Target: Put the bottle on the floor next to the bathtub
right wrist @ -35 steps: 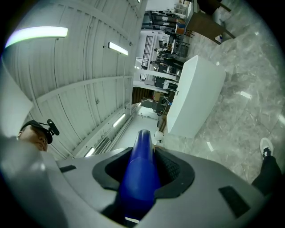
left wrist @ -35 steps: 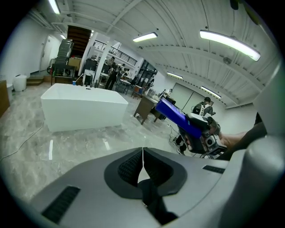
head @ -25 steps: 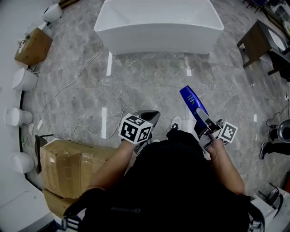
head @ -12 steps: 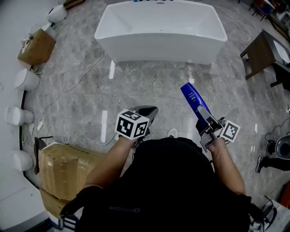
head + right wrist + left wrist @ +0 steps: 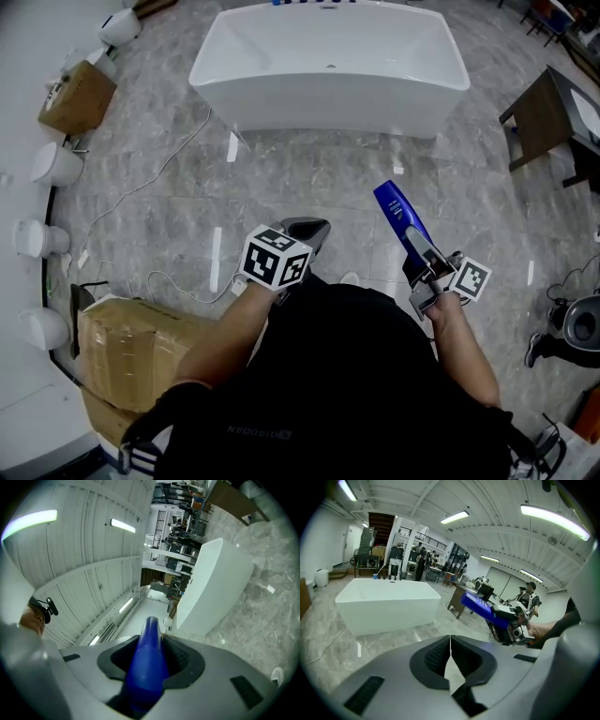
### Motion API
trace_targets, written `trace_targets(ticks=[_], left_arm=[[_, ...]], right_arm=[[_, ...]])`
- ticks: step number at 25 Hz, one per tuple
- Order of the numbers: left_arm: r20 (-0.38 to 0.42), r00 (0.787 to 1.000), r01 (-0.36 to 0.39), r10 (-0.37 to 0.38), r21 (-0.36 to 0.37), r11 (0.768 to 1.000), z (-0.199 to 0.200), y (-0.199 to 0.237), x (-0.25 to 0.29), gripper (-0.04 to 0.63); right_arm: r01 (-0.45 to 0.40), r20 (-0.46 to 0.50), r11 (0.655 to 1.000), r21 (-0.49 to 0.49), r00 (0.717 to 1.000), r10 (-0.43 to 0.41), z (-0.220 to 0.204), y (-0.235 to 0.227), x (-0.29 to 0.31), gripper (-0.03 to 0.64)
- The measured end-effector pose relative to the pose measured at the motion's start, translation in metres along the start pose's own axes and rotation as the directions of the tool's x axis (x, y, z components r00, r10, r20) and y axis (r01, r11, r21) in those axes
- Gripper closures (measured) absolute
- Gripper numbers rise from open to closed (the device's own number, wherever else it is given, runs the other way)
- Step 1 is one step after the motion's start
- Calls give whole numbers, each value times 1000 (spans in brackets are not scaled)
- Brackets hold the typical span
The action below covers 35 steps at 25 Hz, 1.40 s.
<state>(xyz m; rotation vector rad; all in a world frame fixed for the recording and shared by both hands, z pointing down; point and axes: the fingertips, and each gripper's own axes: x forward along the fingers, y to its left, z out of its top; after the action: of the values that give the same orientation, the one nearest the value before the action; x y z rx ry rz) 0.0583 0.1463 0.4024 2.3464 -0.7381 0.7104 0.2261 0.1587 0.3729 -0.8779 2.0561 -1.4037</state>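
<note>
The white bathtub point(image 5: 328, 66) stands on the grey marble floor ahead of me. My right gripper point(image 5: 419, 249) is shut on a blue bottle point(image 5: 397, 211), which sticks out past the jaws toward the tub, well above the floor. In the right gripper view the bottle point(image 5: 148, 663) fills the gap of the right gripper point(image 5: 151, 654), with the bathtub point(image 5: 213, 583) beyond. My left gripper point(image 5: 307, 232) is shut with nothing in it. The left gripper point(image 5: 450, 648) shows its pads touching, and this view also catches the bathtub point(image 5: 389, 603) and the bottle point(image 5: 479, 605) to its right.
Cardboard boxes point(image 5: 141, 342) point(image 5: 75, 94) and white ceramic fixtures point(image 5: 52, 164) line the left wall. A white cable point(image 5: 159, 169) trails over the floor on the left. A dark wooden table point(image 5: 548, 103) stands to the right of the tub.
Both grippers and I have moved forward toward the bathtub, which now shows more of its inside. The bottle stays gripped in the right gripper.
</note>
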Motion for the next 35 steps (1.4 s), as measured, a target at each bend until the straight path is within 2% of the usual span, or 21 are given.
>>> trace_targets(ticks=[6,10,20,28,35], left_arm=[[-6,1000,11,-11,-34,999,6,3,11,577],[-14,1000,13,-13,-3,1000,15,6,18,577],[-3,999,35,-35,16,999,39,34,33,577],[-33,999,37,-37,-2,999,63,92,46,577],[-20,998,58,-57,10,998,113,156,62,577]], right_arm=[[-6,20,1000,31,1000,5,6,-11,2,445],[8,26,999,37,1000,-9,11,-20,4,445],[8,64,1000,14,998,-9,36,-26,30,445],[41,37,999,6,998,-41,61,-38,84,445],[59,40,998,-14,997,-58,94,-43,146,445]])
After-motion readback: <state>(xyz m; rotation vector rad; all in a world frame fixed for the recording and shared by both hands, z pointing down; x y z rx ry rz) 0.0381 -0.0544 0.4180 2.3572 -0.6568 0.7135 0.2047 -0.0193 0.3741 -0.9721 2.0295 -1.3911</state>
